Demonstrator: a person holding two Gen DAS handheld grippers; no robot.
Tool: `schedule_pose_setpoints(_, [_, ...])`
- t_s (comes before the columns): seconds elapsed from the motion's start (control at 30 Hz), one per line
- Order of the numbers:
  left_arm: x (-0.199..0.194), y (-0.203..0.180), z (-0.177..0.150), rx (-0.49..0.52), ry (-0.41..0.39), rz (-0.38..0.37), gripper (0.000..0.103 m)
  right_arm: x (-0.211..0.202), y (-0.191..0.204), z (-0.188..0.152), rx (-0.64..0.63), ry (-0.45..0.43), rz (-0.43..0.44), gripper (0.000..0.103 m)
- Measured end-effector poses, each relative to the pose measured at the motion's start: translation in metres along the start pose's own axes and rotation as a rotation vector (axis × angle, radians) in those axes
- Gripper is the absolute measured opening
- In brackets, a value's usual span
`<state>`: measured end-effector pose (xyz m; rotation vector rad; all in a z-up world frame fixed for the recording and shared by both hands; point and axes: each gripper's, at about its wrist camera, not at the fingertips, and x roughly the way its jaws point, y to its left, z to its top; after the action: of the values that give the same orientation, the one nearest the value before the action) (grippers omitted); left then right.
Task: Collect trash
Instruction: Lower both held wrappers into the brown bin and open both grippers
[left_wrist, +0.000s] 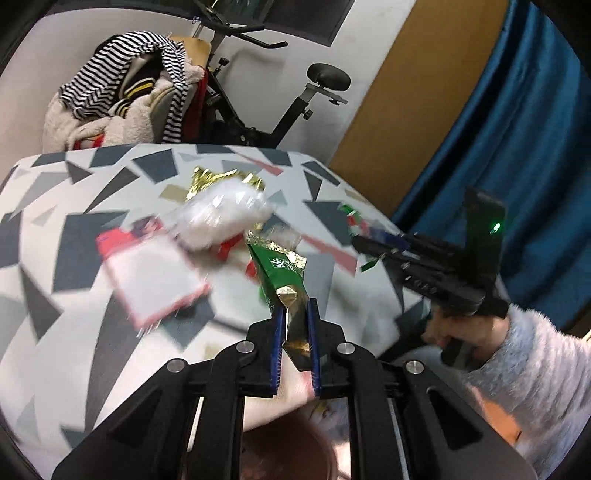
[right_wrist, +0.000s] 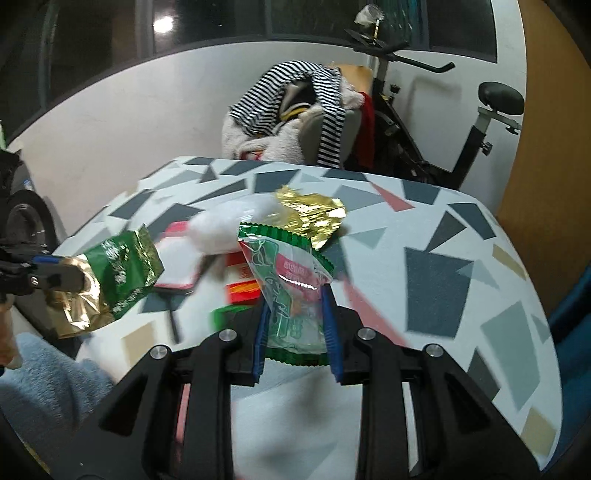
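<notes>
My left gripper is shut on a green and gold foil packet, held up above the table; the same packet shows at the left of the right wrist view, in that gripper. My right gripper is shut on a clear green and pink wrapper, also lifted. In the left wrist view that right gripper comes in from the right with its wrapper. On the table lie a crumpled gold foil wrapper, a white plastic bag and a red-edged white packet.
The table has a cloth with grey, red and tan shards. Behind it stand a chair heaped with striped clothes and an exercise bike. A blue curtain hangs at the right. A person's fuzzy sleeve is near the table's edge.
</notes>
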<state>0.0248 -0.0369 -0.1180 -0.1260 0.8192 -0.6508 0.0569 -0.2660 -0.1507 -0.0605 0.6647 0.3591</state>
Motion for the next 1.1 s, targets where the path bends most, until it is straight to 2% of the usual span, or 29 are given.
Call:
schedule_pose_setpoints(0.23, [-0.034,0.013,-0.076,-0.013,0.052,0.023,0.012,-0.024,0.052,-0.033,-0.006,0.001,0.084,0.029])
schedule_pose_setpoints(0.43, [-0.033,0.015,-0.127,-0.039,0.140,0.039,0.012,-0.026,0.080,-0.060,-0.014,0.042,0.118,0.029])
schedule_pose_setpoints(0.63, [-0.018,0.013,-0.150,-0.035,0.213,0.061,0.012,-0.029,0.091,-0.076,-0.010,0.068,0.136,0.029])
schedule_pose_setpoints(0.8, [-0.010,0.015,-0.153,-0.029,0.228,0.075,0.013,-0.031,0.093,-0.082,-0.005,0.072,0.143,0.029])
schedule_pose_setpoints(0.87, [-0.008,0.015,-0.151,-0.028,0.221,0.062,0.035,-0.032,0.093,-0.085,0.001,0.073,0.150,0.029])
schedule_pose_setpoints(0.9, [-0.009,0.015,-0.151,-0.026,0.207,0.057,0.052,-0.032,0.093,-0.086,0.002,0.074,0.152,0.029])
schedule_pose_setpoints(0.97, [-0.009,0.013,-0.150,-0.017,0.194,0.060,0.057,-0.033,0.095,-0.090,0.000,0.079,0.157,0.029])
schedule_pose_setpoints(1.03, [-0.011,0.012,-0.148,-0.006,0.176,0.084,0.071,-0.032,0.097,-0.095,0.000,0.086,0.164,0.029])
schedule_pose_setpoints(1.1, [-0.015,0.011,-0.146,0.008,0.153,0.107,0.079,-0.032,0.099,-0.099,0.003,0.092,0.170,0.029])
